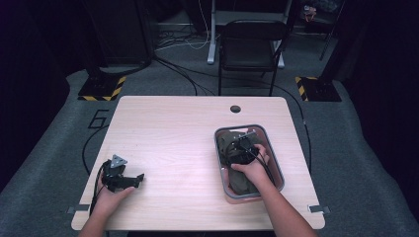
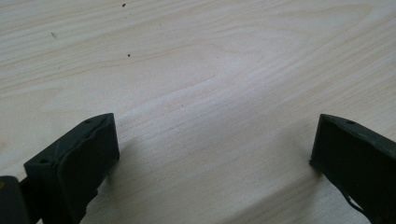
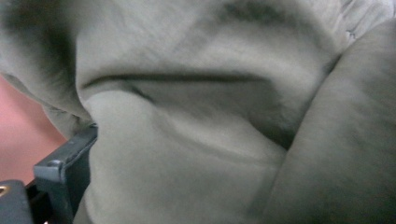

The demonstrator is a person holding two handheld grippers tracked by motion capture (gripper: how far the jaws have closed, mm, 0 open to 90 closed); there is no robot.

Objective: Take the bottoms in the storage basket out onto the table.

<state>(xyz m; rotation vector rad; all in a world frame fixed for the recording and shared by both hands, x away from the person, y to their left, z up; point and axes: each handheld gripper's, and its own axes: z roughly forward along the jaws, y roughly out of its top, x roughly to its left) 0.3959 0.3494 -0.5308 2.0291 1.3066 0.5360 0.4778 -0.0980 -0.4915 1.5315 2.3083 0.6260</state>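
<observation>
We see an olive-grey cloth (image 3: 196, 140) bunched in a pink bin (image 1: 274, 163), with the right gripper (image 1: 245, 147) pushed down into it.

In the right gripper view the soft, matte fabric bulges in thick rolls with one dark crease across, pressed against the left jaw; the other jaw is buried, so we cannot tell whether the gripper grips. To its left we glimpse the bin's smooth pink wall. The high view shows the bin's rounded rectangular rim tight around the hand. Well off to the side, the left gripper (image 2: 212, 149) rests with jaws spread wide over bare, pale wood-grain table (image 1: 183, 148), with ample free surface around it.
</observation>
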